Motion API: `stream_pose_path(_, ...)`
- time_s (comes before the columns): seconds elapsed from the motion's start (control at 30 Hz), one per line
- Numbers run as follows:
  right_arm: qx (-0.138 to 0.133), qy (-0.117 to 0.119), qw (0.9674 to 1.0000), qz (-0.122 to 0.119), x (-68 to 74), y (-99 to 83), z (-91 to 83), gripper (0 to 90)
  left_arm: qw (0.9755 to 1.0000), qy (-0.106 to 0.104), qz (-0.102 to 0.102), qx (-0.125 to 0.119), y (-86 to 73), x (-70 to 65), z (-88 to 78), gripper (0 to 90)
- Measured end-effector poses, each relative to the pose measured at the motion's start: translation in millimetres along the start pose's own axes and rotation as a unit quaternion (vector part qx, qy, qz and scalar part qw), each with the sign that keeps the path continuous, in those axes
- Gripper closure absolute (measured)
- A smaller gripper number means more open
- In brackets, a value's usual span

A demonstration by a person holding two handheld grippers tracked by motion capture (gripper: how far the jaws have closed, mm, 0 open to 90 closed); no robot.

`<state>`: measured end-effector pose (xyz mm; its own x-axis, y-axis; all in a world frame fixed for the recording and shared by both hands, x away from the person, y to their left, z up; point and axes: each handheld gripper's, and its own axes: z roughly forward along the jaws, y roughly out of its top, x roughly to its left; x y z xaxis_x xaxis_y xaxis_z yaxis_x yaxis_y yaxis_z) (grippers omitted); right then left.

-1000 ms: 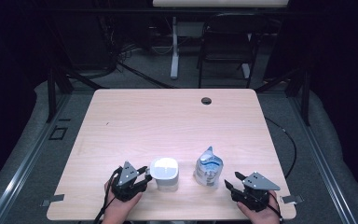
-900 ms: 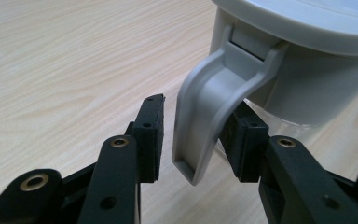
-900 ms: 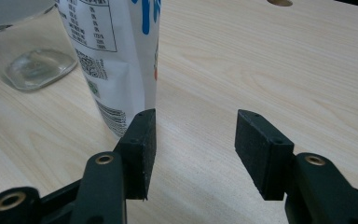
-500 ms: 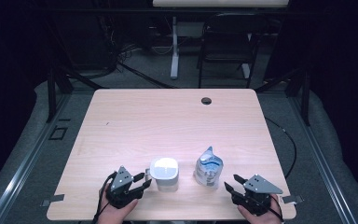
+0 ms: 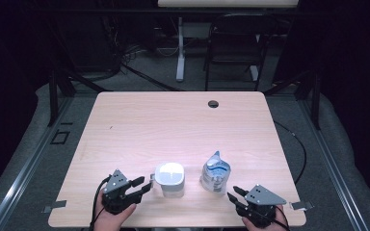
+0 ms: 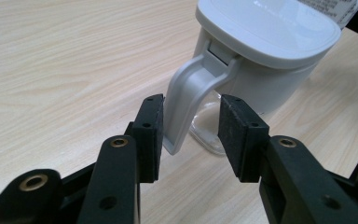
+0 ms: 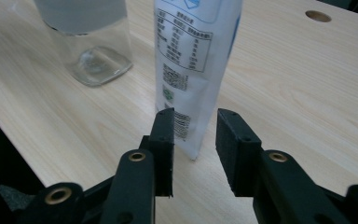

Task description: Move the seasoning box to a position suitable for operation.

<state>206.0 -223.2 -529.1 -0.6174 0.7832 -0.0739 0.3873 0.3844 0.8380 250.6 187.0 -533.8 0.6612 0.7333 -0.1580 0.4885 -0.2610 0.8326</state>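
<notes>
A clear pitcher with a white lid (image 5: 169,177) (image 6: 265,32) stands near the table's front edge. Its white handle (image 6: 186,93) lies between the jaws of my left gripper (image 5: 143,186) (image 6: 190,136). That gripper is open, one pad close beside the handle and the other apart. To the right stands a white and blue pouch (image 5: 216,172) (image 7: 193,60). My right gripper (image 5: 235,193) (image 7: 195,149) sits just right of it and low. Its jaws have just been closing, the pouch's lower edge is between them, and a gap still shows at the pads.
The light wooden table (image 5: 173,125) has a round cable hole (image 5: 213,103) near its far edge. A dark chair (image 5: 233,48) and a white desk leg (image 5: 180,48) stand behind it. The pitcher's clear base (image 7: 98,60) is left of the pouch in the right gripper view.
My left gripper has drifted a little to the left, its jaws still around the handle. The right gripper's jaws stand narrower than before. Pitcher and pouch have not moved.
</notes>
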Motion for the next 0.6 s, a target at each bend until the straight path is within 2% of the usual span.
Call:
stream_pose_path(0.03,-0.001,0.007,1.0,-0.004,2.0,1.9,-1.1,71.8,1.0,0.0,-0.002,0.003,1.0,1.4,-1.8,61.9)
stream_pose_path(0.2,0.009,0.013,0.9998,-0.016,7.1,3.4,-4.0,78.9,0.9997,0.015,-0.02,0.003,2.0,6.4,-5.2,64.7)
stream_pose_path(0.27,0.009,0.015,0.9997,-0.017,8.4,3.2,-4.7,80.0,0.9997,0.015,-0.021,0.005,2.3,7.1,-5.9,65.6)
stream_pose_path(0.4,0.004,0.026,0.9995,-0.017,11.9,5.8,-6.8,88.4,0.9995,0.019,-0.025,0.004,5.0,7.7,-7.4,69.1)
stream_pose_path(0.6,0.01,0.04,0.9988,-0.028,14.7,6.1,-3.9,90.0,0.9995,0.02,-0.021,0.009,6.9,8.0,-9.0,72.2)
